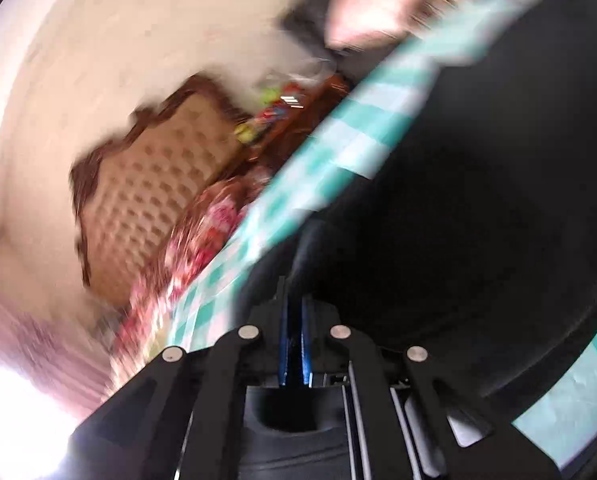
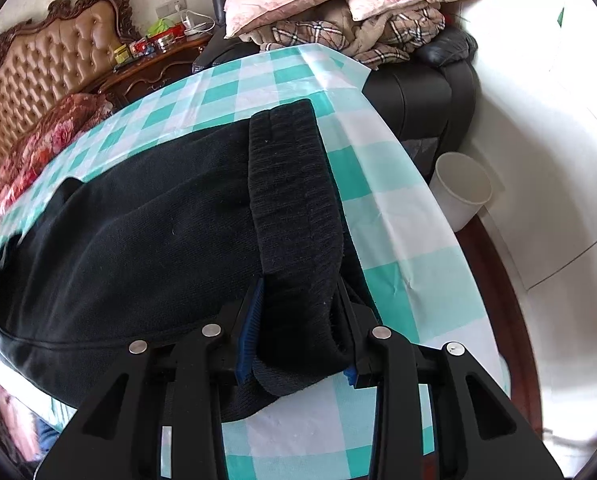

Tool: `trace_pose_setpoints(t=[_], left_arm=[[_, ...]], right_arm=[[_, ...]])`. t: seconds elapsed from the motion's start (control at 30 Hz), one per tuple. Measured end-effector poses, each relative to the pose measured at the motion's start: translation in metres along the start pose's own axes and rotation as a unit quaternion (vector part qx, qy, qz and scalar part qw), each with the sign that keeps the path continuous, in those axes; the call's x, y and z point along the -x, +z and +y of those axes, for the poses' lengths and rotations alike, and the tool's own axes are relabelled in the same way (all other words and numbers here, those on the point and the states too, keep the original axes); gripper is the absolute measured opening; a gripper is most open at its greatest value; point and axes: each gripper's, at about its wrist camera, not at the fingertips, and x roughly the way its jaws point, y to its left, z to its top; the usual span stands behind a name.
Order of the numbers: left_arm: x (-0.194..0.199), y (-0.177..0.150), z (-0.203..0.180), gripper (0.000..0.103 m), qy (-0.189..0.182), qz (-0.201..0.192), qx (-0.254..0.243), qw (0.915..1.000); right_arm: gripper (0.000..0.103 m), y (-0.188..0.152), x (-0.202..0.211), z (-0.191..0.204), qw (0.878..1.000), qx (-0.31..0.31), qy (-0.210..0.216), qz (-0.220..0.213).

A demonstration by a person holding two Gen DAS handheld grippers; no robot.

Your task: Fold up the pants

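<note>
A: Where are the pants [image 2: 138, 248]?

B: Spread on the checked cloth [image 2: 398, 208] covering the bench, waistband [image 2: 294, 216] towards the cloth's right edge. The right gripper [image 2: 298, 320] is clamped on the ribbed waistband, which bunches between its blue pads. The left gripper [image 1: 294, 320] is clenched tight; dark fabric seems pinched there, but that view is blurred.

A: How should this fold go?

B: I'd lift both holds together, keep the fabric taut between them, and carry one edge over the other so the seams line up. An uneven lift would probably drag the cloth along or leave a skewed crease.

A: Count?

B: One pair of pants, one checked cloth, two grippers. Beyond the cloth's right edge, one white bin [image 2: 464, 188] on the floor.
</note>
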Motion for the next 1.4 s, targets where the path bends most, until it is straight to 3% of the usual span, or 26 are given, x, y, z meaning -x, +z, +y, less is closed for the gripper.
trace_pose_setpoints(t=[0.07, 0.1, 0.13, 0.17, 0.23, 0.27, 0.3, 0.37, 0.4, 0.43, 0.47, 0.57, 0.6, 0.67, 0.8, 0.87, 0.9, 0.93, 1.0, 1.03, 1.07, 1.13, 1.2, 1.23, 1.33, 1.4], left_arm=[[0.001, -0.008, 0.067, 0.005, -0.014, 0.01, 0.137, 0.9905], [-0.001, -0.026, 0.11, 0.005, -0.021, 0.021, 0.229, 0.973], [-0.005, -0.047, 0.144, 0.005, -0.031, 0.037, 0.308, 0.9502], [-0.012, -0.074, 0.172, 0.005, -0.047, 0.058, 0.38, 0.9218], [-0.03, -0.144, 0.207, 0.005, -0.11, 0.098, 0.53, 0.8349], [-0.037, -0.165, 0.208, 0.005, -0.124, 0.111, 0.557, 0.8136], [-0.049, -0.185, 0.204, 0.005, -0.131, 0.131, 0.573, 0.7987], [-0.061, -0.209, 0.19, 0.005, -0.144, 0.152, 0.588, 0.7814], [-0.068, -0.221, 0.187, 0.005, -0.154, 0.157, 0.609, 0.7619], [-0.067, -0.23, 0.185, 0.005, -0.159, 0.152, 0.623, 0.7505], [-0.066, -0.232, 0.188, 0.005, -0.161, 0.144, 0.63, 0.7457], [-0.057, -0.225, 0.198, 0.005, -0.161, 0.125, 0.624, 0.7545], [-0.052, -0.223, 0.202, 0.005, -0.162, 0.12, 0.629, 0.751], [-0.04, -0.223, 0.207, 0.005, -0.167, 0.104, 0.65, 0.7339], [-0.035, -0.215, 0.192, 0.005, -0.156, 0.123, 0.655, 0.7294], [-0.049, -0.226, 0.187, 0.011, -0.163, 0.145, 0.679, 0.7008], [-0.052, -0.236, 0.182, 0.026, -0.173, 0.15, 0.702, 0.6742], [-0.051, -0.237, 0.179, 0.037, -0.183, 0.142, 0.707, 0.6679], [-0.048, -0.23, 0.177, 0.046, -0.197, 0.121, 0.7, 0.6753], [-0.048, -0.225, 0.176, 0.046, -0.206, 0.114, 0.694, 0.6799], [-0.05, -0.22, 0.174, 0.046, -0.216, 0.112, 0.69, 0.6813], [-0.057, -0.218, 0.169, 0.045, -0.227, 0.122, 0.693, 0.6735], [-0.063, -0.221, 0.161, 0.044, -0.248, 0.126, 0.706, 0.6509], [-0.063, -0.221, 0.157, 0.044, -0.255, 0.126, 0.711, 0.6435], [-0.066, -0.216, 0.152, 0.044, -0.261, 0.125, 0.706, 0.6467], [-0.068, -0.216, 0.15, 0.044, -0.265, 0.126, 0.707, 0.6433]], right_arm=[[0.028, 0.001, 0.005, -0.007, 0.999, -0.023, 0.022, 0.002], [0.027, -0.001, 0.007, -0.008, 0.999, -0.026, 0.028, 0.001], [0.025, -0.001, 0.011, -0.009, 0.999, -0.028, 0.033, -0.002], [0.023, -0.001, 0.014, -0.008, 0.999, -0.028, 0.035, -0.005], [0.021, -0.001, 0.021, -0.006, 0.999, -0.025, 0.037, -0.014], [0.021, 0.001, 0.027, -0.005, 0.999, -0.025, 0.039, -0.02], [0.02, 0.003, 0.03, -0.004, 0.998, -0.027, 0.043, -0.024], [0.019, 0.007, 0.037, -0.002, 0.998, -0.029, 0.048, -0.029], [0.018, 0.007, 0.039, -0.001, 0.998, -0.03, 0.049, -0.03], [0.018, 0.009, 0.045, 0.0, 0.998, -0.028, 0.052, -0.033], [0.017, 0.011, 0.052, 0.001, 0.997, -0.026, 0.058, -0.037], [0.017, 0.015, 0.067, 0.003, 0.997, -0.018, 0.058, -0.049], [0.017, 0.015, 0.069, 0.001, 0.997, -0.019, 0.052, -0.052], [0.016, 0.015, 0.07, -0.003, 0.998, -0.026, 0.041, -0.05], [0.015, 0.011, 0.042, -0.016, 0.999, -0.032, 0.02, -0.016], [0.02, 0.007, 0.033, -0.018, 0.999, -0.042, 0.021, -0.011], [0.024, 0.006, 0.031, -0.021, 0.998, -0.051, 0.03, -0.01], [0.027, 0.005, 0.033, -0.025, 0.997, -0.064, 0.042, -0.013], [0.046, 0.005, 0.039, -0.032, 0.995, -0.082, 0.048, -0.022], [0.066, 0.007, 0.048, -0.041, 0.994, -0.1, 0.039, -0.035], [0.072, 0.007, 0.057, -0.048, 0.991, -0.116, 0.031, -0.051], [0.072, 0.006, 0.072, -0.063, 0.986, -0.147, 0.039, -0.063], [0.072, 0.002, 0.08, -0.069, 0.983, -0.161, 0.064, -0.062], [0.072, -0.003, 0.081, -0.068, 0.981, -0.165, 0.084, -0.054], [0.072, -0.02, 0.061, -0.053, 0.982, -0.154, 0.114, 0.008], [0.072, -0.027, 0.047, -0.047, 0.982, -0.152, 0.109, 0.022]])
